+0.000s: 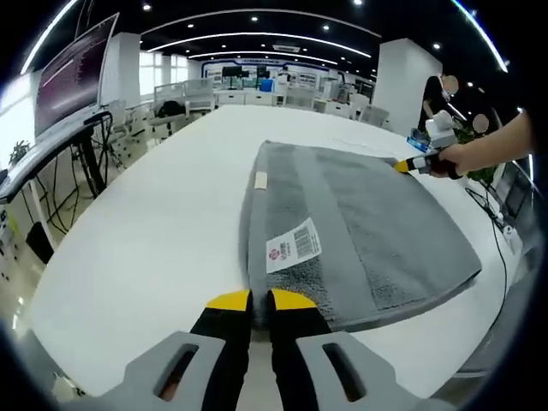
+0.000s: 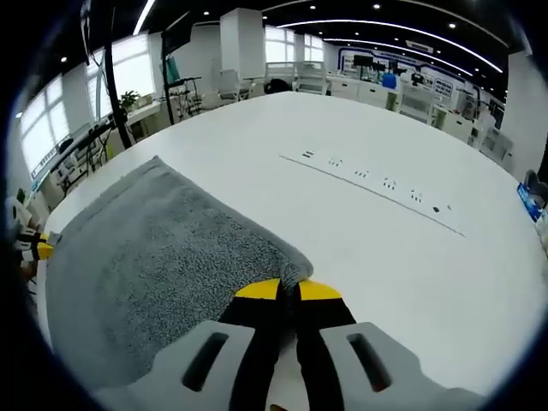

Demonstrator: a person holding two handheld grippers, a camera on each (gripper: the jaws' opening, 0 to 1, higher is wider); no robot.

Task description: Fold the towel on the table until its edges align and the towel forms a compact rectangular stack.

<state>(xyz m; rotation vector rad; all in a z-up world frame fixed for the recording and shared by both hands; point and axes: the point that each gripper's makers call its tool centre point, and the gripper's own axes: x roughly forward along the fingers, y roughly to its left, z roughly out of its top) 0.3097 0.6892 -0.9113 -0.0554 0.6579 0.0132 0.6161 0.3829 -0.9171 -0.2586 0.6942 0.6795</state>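
Note:
A grey towel (image 1: 360, 223) lies folded on the white table (image 1: 154, 223), with a white barcode label (image 1: 293, 245) and a small white tag (image 1: 261, 180) on its top. My left gripper (image 1: 260, 300) is shut on the towel's near corner. At the far corner, the right gripper (image 1: 402, 164) is seen held by a person's hand. In the right gripper view, my right gripper (image 2: 288, 291) is shut on a corner of the towel (image 2: 154, 265), and the left gripper's yellow tip (image 2: 41, 248) shows at the towel's far left edge.
A row of flush power sockets (image 2: 368, 180) runs across the table (image 2: 411, 257) beyond the towel. A monitor on a stand (image 1: 73, 68) rises at the table's left edge. Desks and chairs fill the office behind. A cable hangs off the table's right edge (image 1: 501, 248).

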